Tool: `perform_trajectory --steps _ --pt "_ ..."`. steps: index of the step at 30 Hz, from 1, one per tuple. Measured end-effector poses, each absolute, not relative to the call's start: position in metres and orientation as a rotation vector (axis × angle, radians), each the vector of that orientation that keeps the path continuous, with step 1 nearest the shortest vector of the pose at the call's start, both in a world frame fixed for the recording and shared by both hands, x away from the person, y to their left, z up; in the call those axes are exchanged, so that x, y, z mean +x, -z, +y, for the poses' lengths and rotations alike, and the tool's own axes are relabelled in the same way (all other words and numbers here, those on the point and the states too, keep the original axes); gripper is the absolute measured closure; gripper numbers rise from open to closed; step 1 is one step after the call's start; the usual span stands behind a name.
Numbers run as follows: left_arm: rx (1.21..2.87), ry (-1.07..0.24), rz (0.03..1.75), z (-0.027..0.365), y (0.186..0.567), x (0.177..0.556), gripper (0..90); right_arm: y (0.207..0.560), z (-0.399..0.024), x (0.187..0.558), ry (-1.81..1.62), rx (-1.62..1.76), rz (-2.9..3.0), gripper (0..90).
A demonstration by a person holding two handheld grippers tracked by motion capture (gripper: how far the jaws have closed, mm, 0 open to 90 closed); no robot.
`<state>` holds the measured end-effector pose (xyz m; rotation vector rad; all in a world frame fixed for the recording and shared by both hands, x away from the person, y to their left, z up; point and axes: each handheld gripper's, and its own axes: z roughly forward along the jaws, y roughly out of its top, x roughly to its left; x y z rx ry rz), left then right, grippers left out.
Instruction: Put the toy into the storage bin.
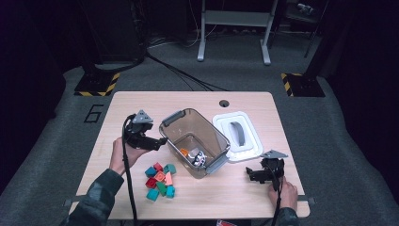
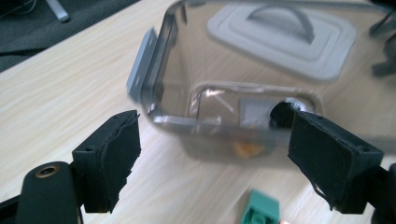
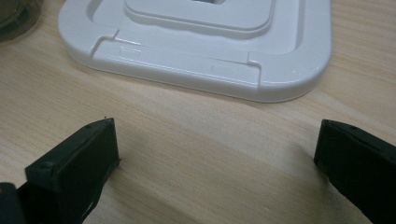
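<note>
so my left claw [image 1: 157, 142] is spread with nothing in it right at the clear bin [image 1: 195, 141], a few blocks already inside, the pile of blocks [image 1: 160, 181] just below it left to move, right claw [image 1: 250, 175] idle and spread too.

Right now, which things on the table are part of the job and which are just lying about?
In the job:
- clear bin, a few small pieces already inside
- pile of coloured blocks beside it
- left gripper, fingers open, empty, at the bin's near wall
- white lid, off the bin

Lying about:
- right gripper, open, idle on the table
- floor cables
</note>
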<state>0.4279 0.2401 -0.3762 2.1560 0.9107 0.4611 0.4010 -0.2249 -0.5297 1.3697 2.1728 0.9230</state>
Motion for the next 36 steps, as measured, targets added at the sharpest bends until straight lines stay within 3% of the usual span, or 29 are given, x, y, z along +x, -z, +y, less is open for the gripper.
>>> perform_trajectory --steps 12,27,36 --pt "2.140 -0.429 1.002 0.272 0.423 0.404 14.5 0.530 -0.225 0.401 -0.924 1.375 2.172 0.0" --pt "2.174 -0.314 1.106 0.275 0.488 0.388 15.4 0.530 -0.225 0.401 -0.923 1.368 2.173 0.0" --pt "2.170 -0.290 1.132 0.284 0.497 0.392 30.8 0.530 -0.225 0.401 -0.924 1.373 2.172 0.0"
